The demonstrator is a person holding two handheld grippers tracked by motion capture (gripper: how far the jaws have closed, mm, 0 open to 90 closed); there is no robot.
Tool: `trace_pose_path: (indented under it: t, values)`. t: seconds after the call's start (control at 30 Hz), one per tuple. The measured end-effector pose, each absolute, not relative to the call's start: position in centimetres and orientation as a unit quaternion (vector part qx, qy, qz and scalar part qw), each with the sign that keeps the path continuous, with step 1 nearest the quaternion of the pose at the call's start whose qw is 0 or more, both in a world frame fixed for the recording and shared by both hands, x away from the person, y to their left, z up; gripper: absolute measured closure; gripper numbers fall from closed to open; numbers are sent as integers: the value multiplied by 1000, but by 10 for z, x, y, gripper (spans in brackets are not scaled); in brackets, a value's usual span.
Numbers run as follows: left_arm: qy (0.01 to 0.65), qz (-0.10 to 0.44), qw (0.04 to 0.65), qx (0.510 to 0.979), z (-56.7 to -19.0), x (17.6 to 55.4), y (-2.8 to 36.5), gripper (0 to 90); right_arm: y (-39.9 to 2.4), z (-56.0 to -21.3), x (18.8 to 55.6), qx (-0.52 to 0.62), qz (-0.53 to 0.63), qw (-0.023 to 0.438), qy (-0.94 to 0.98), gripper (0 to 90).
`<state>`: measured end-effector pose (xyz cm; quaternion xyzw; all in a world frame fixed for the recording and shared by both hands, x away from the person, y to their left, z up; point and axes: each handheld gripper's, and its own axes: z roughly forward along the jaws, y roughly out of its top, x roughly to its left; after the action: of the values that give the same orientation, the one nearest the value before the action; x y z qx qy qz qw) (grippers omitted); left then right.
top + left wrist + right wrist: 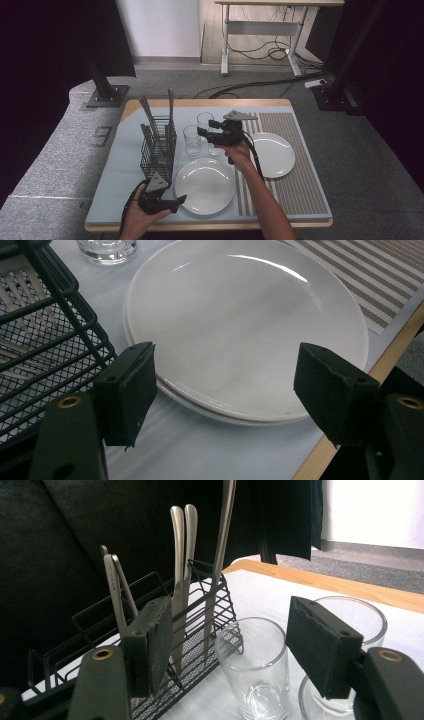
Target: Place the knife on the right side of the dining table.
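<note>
My right gripper (pixel 205 127) hovers open over the two clear glasses, its jaws wide apart. In the right gripper view, the nearer glass (pixel 255 670) stands just ahead of the open right gripper (pixel 230 645), untouched. The second glass (pixel 360 625) is partly hidden behind the right-hand pad. My left gripper (pixel 177 204) rests low near the table's front edge, pointing at the near white plate (pixel 205 186). The left gripper (pixel 225 390) is open, and the plate (pixel 240 315) lies ahead of its pads without contact.
A black wire cutlery basket (pixel 157 150) holding several upright pieces of cutlery (pixel 180 555) stands left of the glasses (pixel 192 140). A second white plate (pixel 275 154) sits on the striped placemat (pixel 295 185) at the right. The wooden table edge (pixel 395 350) runs close by the near plate.
</note>
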<state>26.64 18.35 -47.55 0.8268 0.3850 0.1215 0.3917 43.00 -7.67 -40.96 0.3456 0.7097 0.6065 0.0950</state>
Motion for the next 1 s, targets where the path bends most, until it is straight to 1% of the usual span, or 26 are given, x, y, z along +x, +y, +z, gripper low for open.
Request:
trace_pose_path:
  t: [1.0]
  values:
    - [382,125,395,826,-471,267,187,256,-60,-407,445,349,608,85,709,387]
